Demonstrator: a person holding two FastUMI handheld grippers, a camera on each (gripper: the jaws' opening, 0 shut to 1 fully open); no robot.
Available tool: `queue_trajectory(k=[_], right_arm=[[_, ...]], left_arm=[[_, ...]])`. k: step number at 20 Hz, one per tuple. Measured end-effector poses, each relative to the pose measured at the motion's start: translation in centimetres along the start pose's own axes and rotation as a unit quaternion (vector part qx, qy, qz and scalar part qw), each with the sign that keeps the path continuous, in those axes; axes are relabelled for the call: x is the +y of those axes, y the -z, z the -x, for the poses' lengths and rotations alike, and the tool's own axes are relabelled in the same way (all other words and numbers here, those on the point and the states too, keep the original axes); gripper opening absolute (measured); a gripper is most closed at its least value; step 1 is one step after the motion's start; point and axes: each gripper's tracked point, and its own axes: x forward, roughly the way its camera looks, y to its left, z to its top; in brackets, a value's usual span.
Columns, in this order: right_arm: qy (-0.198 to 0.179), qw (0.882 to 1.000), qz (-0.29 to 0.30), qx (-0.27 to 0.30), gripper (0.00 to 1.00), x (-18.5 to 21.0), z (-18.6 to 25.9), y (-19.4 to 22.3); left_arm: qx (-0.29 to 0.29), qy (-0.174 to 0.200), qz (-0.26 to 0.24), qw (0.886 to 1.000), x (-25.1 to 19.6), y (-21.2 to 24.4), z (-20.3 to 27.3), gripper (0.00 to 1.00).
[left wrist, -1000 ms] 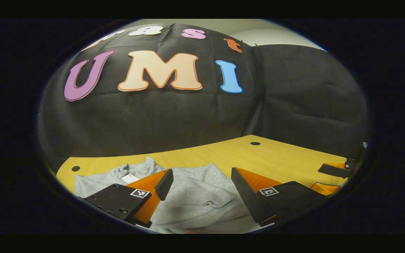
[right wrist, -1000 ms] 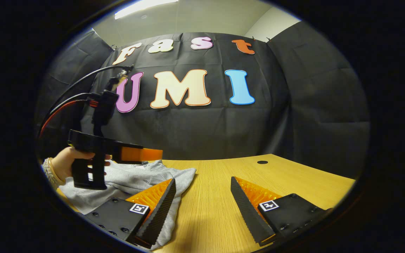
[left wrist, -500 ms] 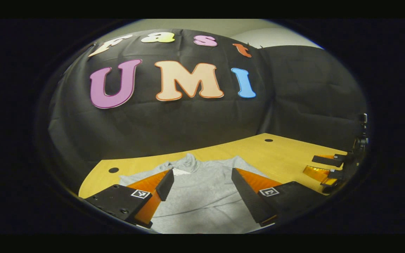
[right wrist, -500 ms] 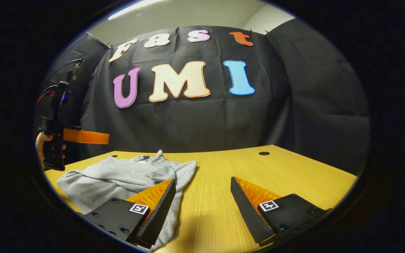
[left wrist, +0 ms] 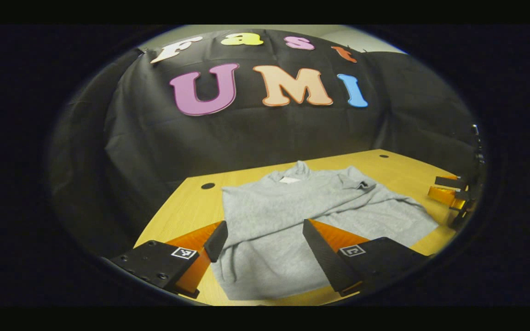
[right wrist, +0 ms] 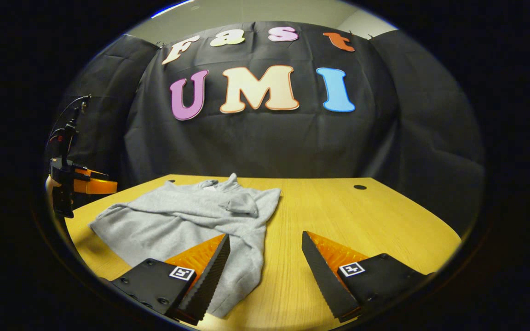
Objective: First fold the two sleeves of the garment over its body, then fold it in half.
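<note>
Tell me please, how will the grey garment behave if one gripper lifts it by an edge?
The grey garment will probably hang limp, since it already lies creased on the table. It looks light and soft, so its folded sleeve may slip open.

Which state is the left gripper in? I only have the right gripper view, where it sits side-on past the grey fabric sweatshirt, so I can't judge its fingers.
Observer: The left gripper is open; the grey fabric sweatshirt lies flat in sight between its fingers, ungripped.
Operator: What's on the tabletop beyond the sweatshirt on that side?
Observer: Bare yellow wooden table, with a small dark round hole near the sweatshirt's shoulder.
</note>
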Motion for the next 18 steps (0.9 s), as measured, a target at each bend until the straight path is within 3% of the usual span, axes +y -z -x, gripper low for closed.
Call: queue_trajectory(k=[3, 8, 10, 18], right_arm=[[-0.009, 0.999, 0.022, 0.025, 0.98, 1.4, 1.3, 1.0], [-0.038, 0.997, 0.0, 0.067, 0.97, 3.9, 2.2, 3.1], [-0.045, 0.995, -0.006, 0.091, 0.98, 4.8, 2.5, 4.3], [-0.051, 0.987, 0.012, 0.152, 0.98, 6.2, 3.3, 6.9]], left_arm=[[0.032, -0.007, 0.006, 0.999, 0.4, 3.6, 1.8, 0.96], [0.069, -0.014, 0.021, 0.997, 1.0, 7.3, 3.6, 0.97], [0.08, -0.015, 0.029, 0.996, 1.1, 8.3, 3.9, 1.0], [0.112, -0.015, 0.044, 0.993, 1.0, 11.1, 4.5, 0.97]])
